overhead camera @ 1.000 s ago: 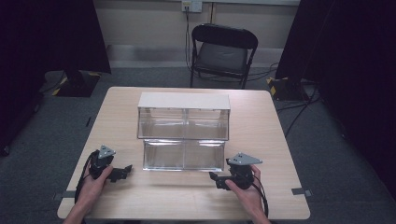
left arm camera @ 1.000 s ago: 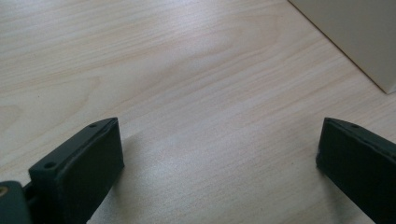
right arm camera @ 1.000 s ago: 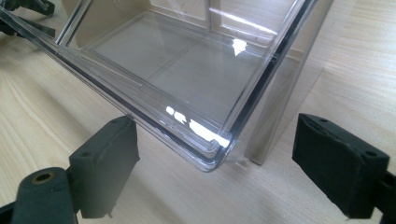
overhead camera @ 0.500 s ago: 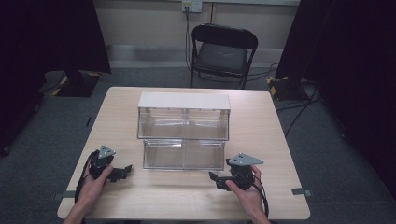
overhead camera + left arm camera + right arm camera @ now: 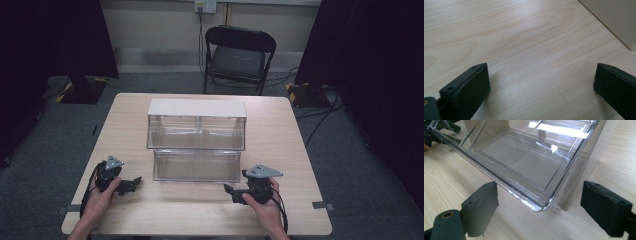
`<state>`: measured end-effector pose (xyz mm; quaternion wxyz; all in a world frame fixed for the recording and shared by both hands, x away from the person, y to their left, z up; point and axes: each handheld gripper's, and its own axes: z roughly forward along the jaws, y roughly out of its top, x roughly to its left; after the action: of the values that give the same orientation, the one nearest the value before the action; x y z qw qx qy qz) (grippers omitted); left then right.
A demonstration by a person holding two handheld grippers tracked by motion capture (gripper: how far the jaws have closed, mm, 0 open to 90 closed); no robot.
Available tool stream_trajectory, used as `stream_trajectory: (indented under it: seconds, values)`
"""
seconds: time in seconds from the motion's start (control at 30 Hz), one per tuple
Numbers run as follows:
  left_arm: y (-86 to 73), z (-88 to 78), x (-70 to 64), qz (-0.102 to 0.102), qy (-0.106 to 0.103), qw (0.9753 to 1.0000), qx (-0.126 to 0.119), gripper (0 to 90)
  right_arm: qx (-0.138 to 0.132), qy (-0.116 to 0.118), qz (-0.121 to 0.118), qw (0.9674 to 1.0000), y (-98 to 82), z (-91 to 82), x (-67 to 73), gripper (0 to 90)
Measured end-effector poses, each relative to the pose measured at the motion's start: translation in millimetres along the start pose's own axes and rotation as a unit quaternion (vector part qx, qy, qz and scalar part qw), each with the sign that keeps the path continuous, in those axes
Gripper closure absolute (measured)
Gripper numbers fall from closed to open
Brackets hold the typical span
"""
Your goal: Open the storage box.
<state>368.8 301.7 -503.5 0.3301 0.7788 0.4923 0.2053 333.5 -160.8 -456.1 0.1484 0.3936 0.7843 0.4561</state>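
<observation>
- The clear drawer unit (image 5: 196,137) stood at the middle of the table (image 5: 280,210), 2 tiers high under a pale top, its lower tier (image 5: 196,166) jutting toward me.
- Both tiers looked empty; through the clear walls I saw nothing inside.
- My right gripper (image 5: 238,192) sat just in front of the lower tier's right corner, jaws spread wide and gripping nothing; in the right gripper view the clear rim (image 5: 506,185) lay between them, untouched.
- My left gripper (image 5: 131,183) rested on the table left of the unit, jaws also spread over bare wood (image 5: 534,60), with a corner of the unit's pale side (image 5: 616,17) ahead.
- I judged the work barely begun: nothing was grasped, and the closing-in remained.
</observation>
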Motion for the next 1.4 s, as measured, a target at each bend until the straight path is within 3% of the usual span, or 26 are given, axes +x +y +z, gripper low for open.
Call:
stream_trajectory:
  seconds: [0.97,1.4]
  values:
    - [0.0,0.0,0.2,0.001,0.0,1.0,0.0,0.0,-0.034,0.001,0.007,0.9994,6.9,-8.9,-0.2,14.5]
    - [0.0,0.1,0.2,0.0,0.0,1.0,0.0,0.0,-0.033,0.009,0.008,0.9994,10.2,-9.0,-0.8,13.9]
